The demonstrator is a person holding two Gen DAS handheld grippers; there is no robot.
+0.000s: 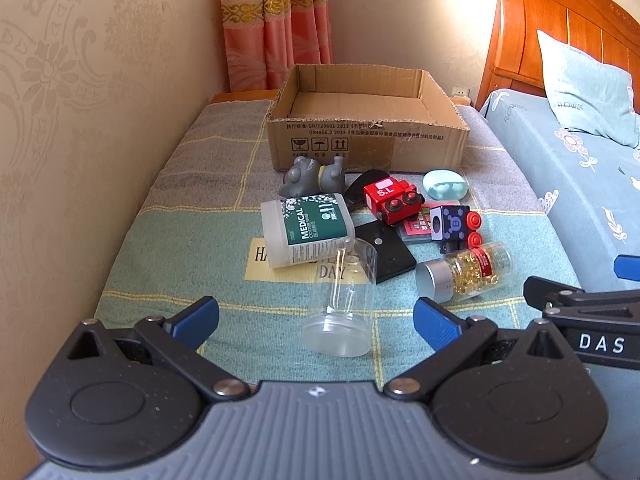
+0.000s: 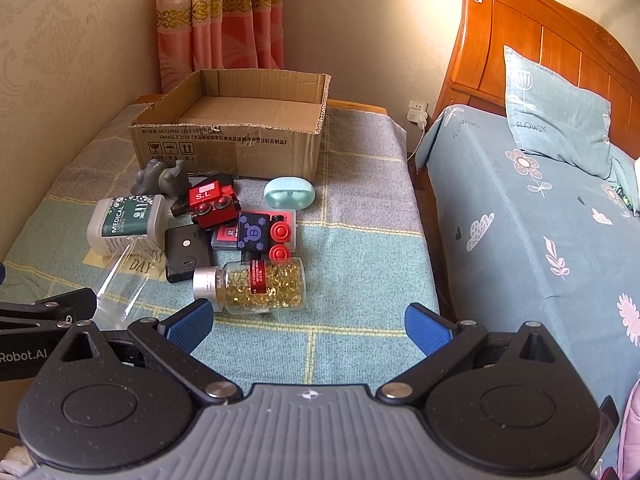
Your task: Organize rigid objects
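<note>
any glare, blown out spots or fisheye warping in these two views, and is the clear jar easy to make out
Left wrist view: sunlight blows out the wall beside the headboard; edges bow and corners vignette; the clear jar is sharp but faint against the cloth, between the open left tongs. Right wrist view: the same warm glare by the headboard, similar warping; the jar is barely readable, left of the open right tongs.

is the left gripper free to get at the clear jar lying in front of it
Probably yes: the left gripper is open, and the clear jar lies on its side between the fingers, with nothing in the way.
</note>
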